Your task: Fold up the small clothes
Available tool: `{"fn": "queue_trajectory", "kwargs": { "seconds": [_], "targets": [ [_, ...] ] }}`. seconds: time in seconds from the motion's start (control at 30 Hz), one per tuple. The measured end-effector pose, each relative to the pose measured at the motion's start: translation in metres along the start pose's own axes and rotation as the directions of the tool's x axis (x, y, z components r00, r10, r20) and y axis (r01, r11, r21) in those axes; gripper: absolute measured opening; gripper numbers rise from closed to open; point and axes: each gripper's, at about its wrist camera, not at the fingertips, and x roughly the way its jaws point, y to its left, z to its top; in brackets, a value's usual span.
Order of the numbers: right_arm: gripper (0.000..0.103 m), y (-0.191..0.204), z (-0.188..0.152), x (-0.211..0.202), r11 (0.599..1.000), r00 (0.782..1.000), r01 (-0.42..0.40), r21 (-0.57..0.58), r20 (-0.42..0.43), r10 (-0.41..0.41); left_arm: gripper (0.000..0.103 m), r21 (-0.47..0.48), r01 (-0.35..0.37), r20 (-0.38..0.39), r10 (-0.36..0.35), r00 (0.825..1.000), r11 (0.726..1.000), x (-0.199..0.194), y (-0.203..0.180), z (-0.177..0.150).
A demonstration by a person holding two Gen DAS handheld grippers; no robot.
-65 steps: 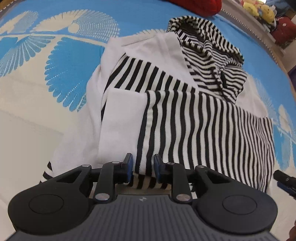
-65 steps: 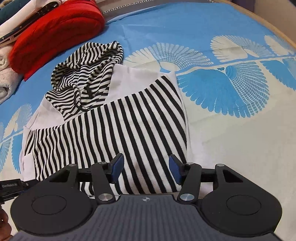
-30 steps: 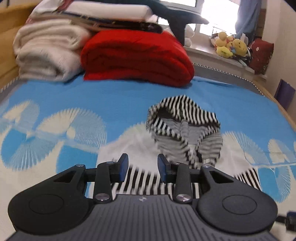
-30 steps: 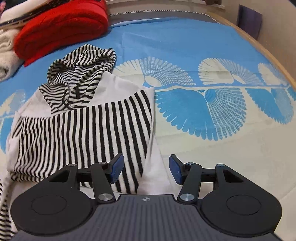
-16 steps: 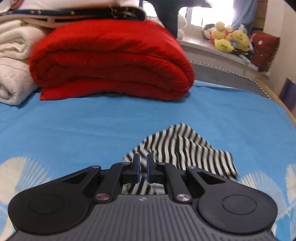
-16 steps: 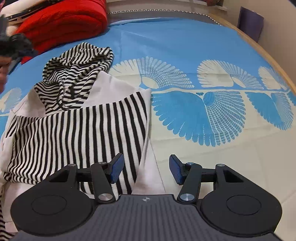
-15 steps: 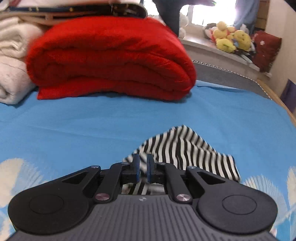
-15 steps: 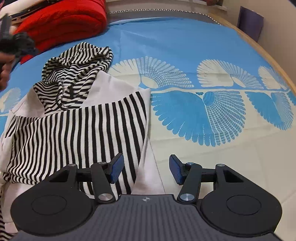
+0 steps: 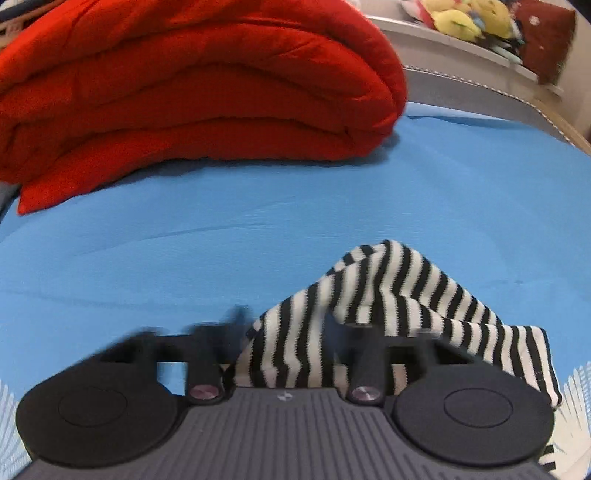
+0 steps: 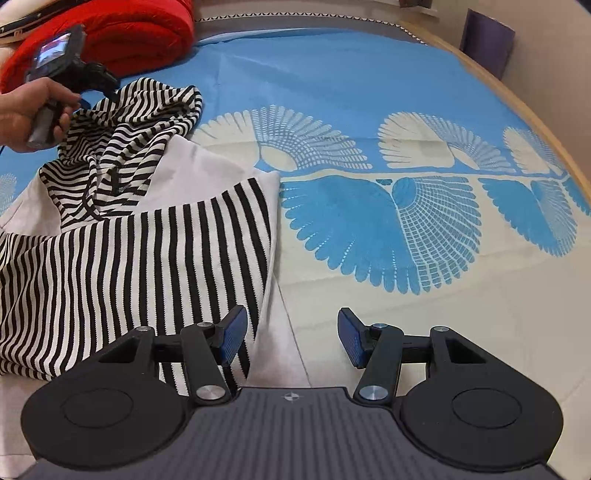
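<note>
A small white hoodie with black-and-white striped sleeves lies on the blue patterned bedspread, sleeves folded across its body. Its striped hood points to the far left. In the left wrist view the hood drapes between the blurred fingers of my left gripper, which stand wide apart. The left gripper also shows in the right wrist view at the hood's far edge. My right gripper is open and empty, hovering over the hoodie's right bottom corner.
A folded red blanket lies just beyond the hood, with white bedding stacked at its left. Plush toys sit on a ledge at the back right. The bed's wooden edge runs along the right.
My left gripper, shut by the hood half a second ago, has opened, and the hood now bulges up between its fingers. The right gripper has stayed put, open.
</note>
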Motion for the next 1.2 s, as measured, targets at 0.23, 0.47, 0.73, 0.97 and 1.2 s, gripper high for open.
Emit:
{"fn": "queue_trajectory", "kwargs": {
  "seconds": [0.23,0.47,0.73,0.97,1.2],
  "targets": [
    [0.056,-0.002,0.003,-0.004,0.999,1.0,-0.023,0.031,0.0,0.023,0.001,0.048,0.083,0.167,-0.09,0.982,0.995,-0.088,0.002,-0.043],
    [0.056,-0.014,0.012,-0.029,0.993,0.996,-0.059,0.104,0.073,0.051,0.001,0.183,0.278,0.24,-0.317,0.918,0.943,-0.278,-0.003,-0.202],
    [0.041,-0.026,0.006,-0.058,0.952,0.969,-0.189,0.243,0.204,0.14,0.011,0.172,0.366,-0.056,-0.362,0.931,0.915,-0.399,0.018,-0.323],
    [0.04,-0.018,-0.002,-0.047,0.891,0.937,-0.339,0.302,0.188,0.293,0.02,-0.426,0.232,-0.049,-0.279,0.959,0.874,-0.327,0.081,-0.32],
    [0.04,0.027,-0.009,-0.01,0.87,0.914,-0.399,0.289,0.054,0.401,0.02,-0.56,0.172,-0.133,-0.293,0.947,0.81,-0.275,0.091,-0.325]
  ]
}}
